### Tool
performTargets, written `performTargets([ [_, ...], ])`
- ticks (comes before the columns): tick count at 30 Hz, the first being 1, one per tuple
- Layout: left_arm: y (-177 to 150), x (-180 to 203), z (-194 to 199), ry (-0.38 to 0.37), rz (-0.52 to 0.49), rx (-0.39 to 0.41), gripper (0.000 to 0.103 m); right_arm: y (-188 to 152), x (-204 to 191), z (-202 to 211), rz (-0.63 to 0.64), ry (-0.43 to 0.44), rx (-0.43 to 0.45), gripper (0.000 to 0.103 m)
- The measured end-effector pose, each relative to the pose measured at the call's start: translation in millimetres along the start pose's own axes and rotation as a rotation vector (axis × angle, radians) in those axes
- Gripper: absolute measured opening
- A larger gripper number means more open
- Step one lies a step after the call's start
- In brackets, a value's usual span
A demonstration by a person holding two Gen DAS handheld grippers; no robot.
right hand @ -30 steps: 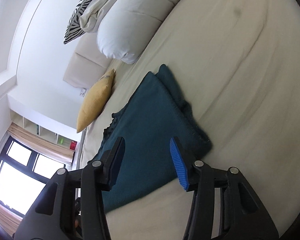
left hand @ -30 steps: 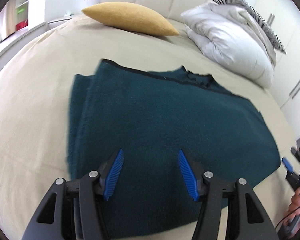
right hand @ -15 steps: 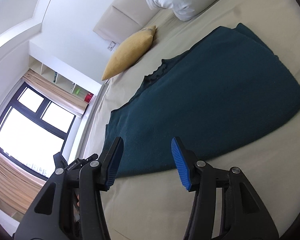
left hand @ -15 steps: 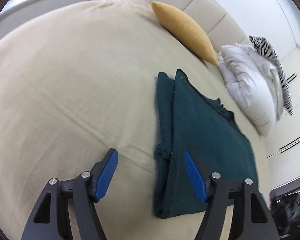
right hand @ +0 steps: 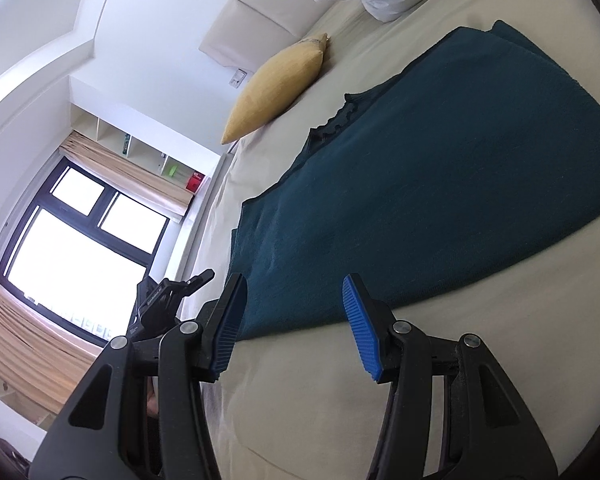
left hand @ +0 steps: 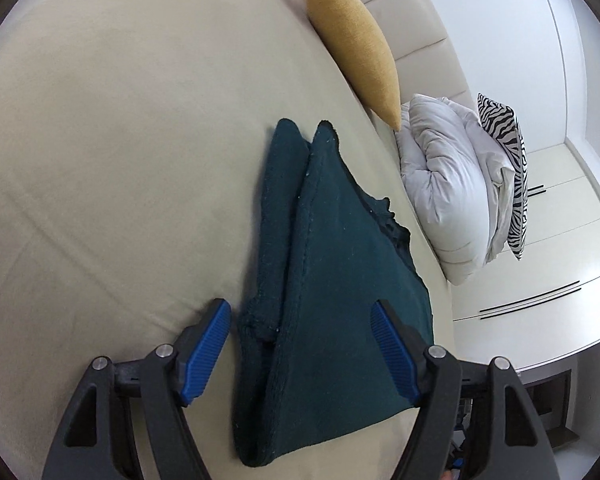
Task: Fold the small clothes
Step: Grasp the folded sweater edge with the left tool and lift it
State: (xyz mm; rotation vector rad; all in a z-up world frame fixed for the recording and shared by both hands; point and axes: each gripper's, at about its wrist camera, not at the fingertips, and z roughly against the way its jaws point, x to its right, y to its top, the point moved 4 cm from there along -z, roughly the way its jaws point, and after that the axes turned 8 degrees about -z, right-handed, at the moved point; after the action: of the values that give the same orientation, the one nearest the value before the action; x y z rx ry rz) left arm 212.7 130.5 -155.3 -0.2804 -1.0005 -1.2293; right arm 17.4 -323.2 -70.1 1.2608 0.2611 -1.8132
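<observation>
A dark teal folded garment (left hand: 332, 280) lies flat on the beige bed (left hand: 120, 140). My left gripper (left hand: 300, 320) is open, its blue pads either side of the garment's near left end, just above the cloth. In the right wrist view the same garment (right hand: 440, 184) stretches away across the bed (right hand: 480, 360). My right gripper (right hand: 292, 300) is open and empty over its near edge. The left gripper's black frame (right hand: 168, 300) shows to the left.
A mustard cushion (left hand: 356, 48) and a white duvet (left hand: 452, 184) with a zebra pillow (left hand: 508, 168) lie by the headboard. White cupboards (left hand: 560, 280) stand on the right. A window (right hand: 72, 240) with curtains is behind the left gripper.
Both grippers swung round. The left one moved to the garment's left end and closer to the cloth. The right one moved from the garment's right end to its long near edge.
</observation>
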Motion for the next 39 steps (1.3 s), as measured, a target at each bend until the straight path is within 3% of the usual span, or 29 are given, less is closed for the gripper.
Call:
performTargets([
  [3,8,-3,-5,-0.036,0.034,-0.011,0.074,-1,0,-3,0.000,0.008,-0.017,0.049],
  [8,13,7,-20,-0.043,-0.002,-0.068,0.069,-3,-7,-15,0.014,0.019,-0.050,0.049],
  [11,11,5,-23,-0.058,0.008,-0.086,0.052,-1,-16,-27,0.033,0.019,-0.077,0.049],
  [13,9,-3,-21,-0.060,0.029,-0.084,0.032,4,-25,-39,0.055,0.018,-0.091,0.049],
  [15,7,-10,-21,-0.049,0.040,-0.082,0.022,8,-36,-53,0.078,0.016,-0.111,0.049],
  [23,10,0,-20,-0.026,-0.030,-0.059,0.017,22,-56,-120,0.158,-0.077,-0.193,0.049],
  [28,15,26,-17,0.033,-0.149,-0.068,0.016,43,-28,-156,0.111,-0.151,-0.229,0.047],
  [34,26,89,-28,0.045,-0.269,-0.081,0.016,74,-2,-136,-0.020,-0.019,-0.190,0.048],
  [39,10,174,-79,0.015,-0.406,-0.136,0.016,114,25,-95,-0.108,0.043,-0.116,0.049],
])
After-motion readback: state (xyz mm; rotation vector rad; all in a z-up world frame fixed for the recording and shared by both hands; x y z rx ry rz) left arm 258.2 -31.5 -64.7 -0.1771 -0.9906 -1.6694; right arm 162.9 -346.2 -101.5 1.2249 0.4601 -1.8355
